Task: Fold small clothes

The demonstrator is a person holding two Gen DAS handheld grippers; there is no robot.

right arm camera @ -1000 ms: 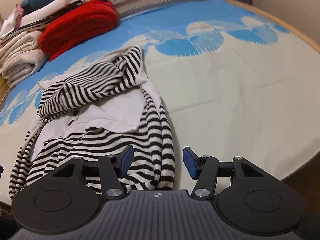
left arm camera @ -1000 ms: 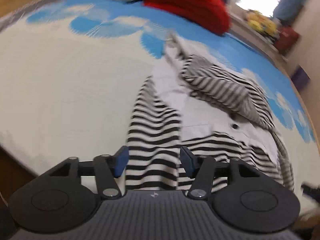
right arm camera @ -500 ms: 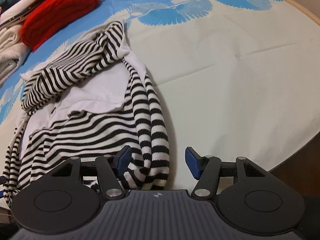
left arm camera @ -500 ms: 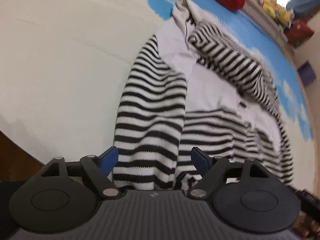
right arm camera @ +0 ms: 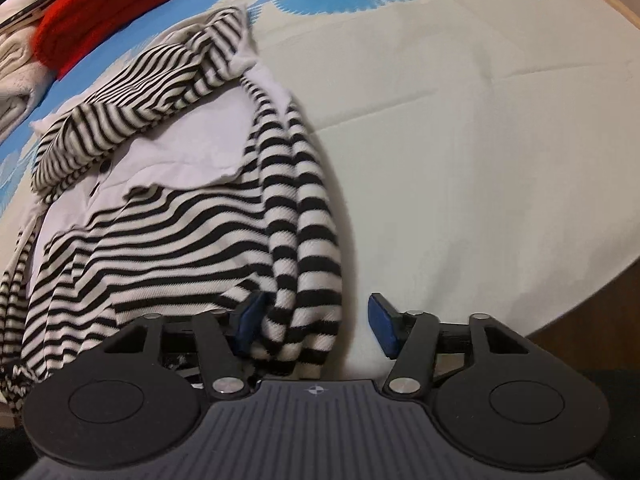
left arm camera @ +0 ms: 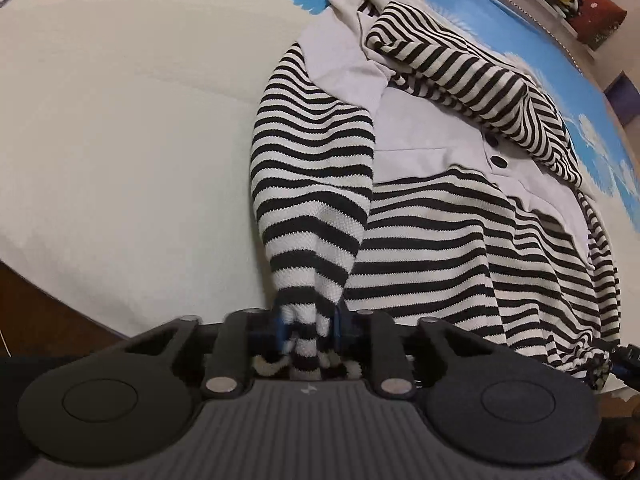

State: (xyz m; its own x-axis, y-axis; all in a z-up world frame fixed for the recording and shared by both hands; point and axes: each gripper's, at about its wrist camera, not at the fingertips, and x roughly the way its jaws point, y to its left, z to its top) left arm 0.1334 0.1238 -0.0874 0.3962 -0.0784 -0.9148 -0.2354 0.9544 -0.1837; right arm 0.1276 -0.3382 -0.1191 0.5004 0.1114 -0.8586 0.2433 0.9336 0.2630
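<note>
Got my left gripper (left arm camera: 308, 326) just clamped onto the near sleeve cuff (left arm camera: 306, 300) while the right gripper (right arm camera: 316, 320), jaws closing but not yet pinching, straddles the other sleeve (right arm camera: 304, 280), so I can fold both inward.

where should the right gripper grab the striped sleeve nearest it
At the cuff end of the black-and-white striped knit sleeve, from above at the bed's near edge. It lies bunched and narrow there, already between the right gripper fingers, with bare bedsheet beside it.

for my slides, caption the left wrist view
Left claw closing on a sleeve end of the striped cardigan on the bedspread.
</note>
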